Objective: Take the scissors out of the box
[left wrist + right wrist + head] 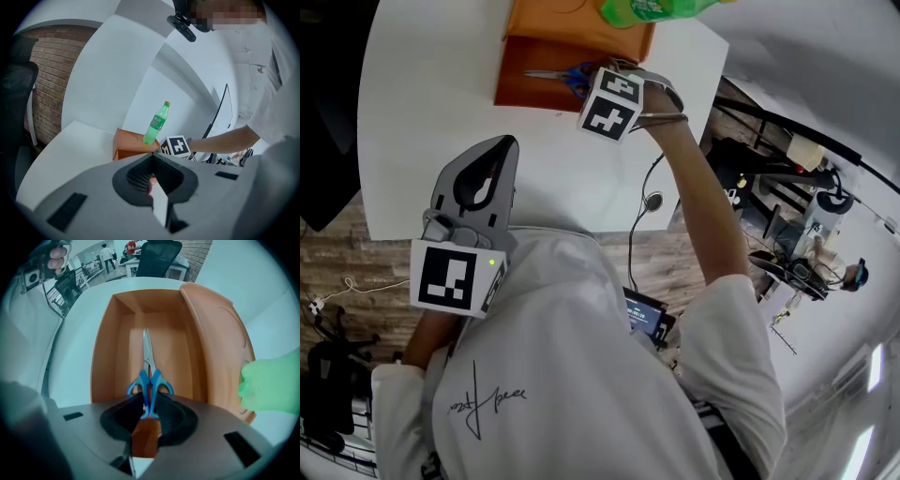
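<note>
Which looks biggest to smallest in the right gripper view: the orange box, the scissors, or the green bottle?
1. orange box: clearly largest, it fills most of the view.
2-3. Unsure: the green bottle covers a broader patch than the slim scissors, but the picture's edge cuts it off and it looks nearer the camera.

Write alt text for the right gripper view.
Blue-handled scissors lie lengthwise in an open orange box, their handles pinched by the right gripper. A green bottle shows at the right edge, beyond the box's raised lid.
</note>
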`<move>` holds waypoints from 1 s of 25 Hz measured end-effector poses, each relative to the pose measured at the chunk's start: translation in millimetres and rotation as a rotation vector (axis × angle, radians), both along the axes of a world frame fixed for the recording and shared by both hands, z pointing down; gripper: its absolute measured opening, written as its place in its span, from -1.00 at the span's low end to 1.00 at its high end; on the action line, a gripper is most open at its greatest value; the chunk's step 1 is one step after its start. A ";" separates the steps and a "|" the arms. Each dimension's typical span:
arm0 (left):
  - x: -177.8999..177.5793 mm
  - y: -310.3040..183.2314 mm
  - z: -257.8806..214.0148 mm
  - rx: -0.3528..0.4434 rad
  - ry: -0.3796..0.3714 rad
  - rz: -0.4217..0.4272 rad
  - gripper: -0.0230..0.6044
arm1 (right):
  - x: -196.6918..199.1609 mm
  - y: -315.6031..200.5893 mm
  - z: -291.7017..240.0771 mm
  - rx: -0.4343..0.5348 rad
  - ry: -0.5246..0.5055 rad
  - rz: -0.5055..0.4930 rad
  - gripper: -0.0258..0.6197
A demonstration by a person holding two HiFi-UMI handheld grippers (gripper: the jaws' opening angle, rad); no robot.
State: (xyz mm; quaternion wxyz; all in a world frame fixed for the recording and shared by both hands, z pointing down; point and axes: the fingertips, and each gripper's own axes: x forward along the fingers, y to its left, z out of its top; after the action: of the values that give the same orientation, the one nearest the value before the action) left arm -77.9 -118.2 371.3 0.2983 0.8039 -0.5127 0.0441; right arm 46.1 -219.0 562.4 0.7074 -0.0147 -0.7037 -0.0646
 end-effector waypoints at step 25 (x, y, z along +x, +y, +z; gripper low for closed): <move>-9.1 3.0 -4.0 0.017 -0.017 -0.031 -0.91 | 4.1 5.3 -8.3 0.010 -0.053 0.126 -0.64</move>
State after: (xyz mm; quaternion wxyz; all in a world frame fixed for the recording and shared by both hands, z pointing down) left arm -87.0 -115.2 367.3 0.2878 0.7981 -0.5277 0.0420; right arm 50.2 -213.7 554.1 0.6913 0.0347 -0.7214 -0.0238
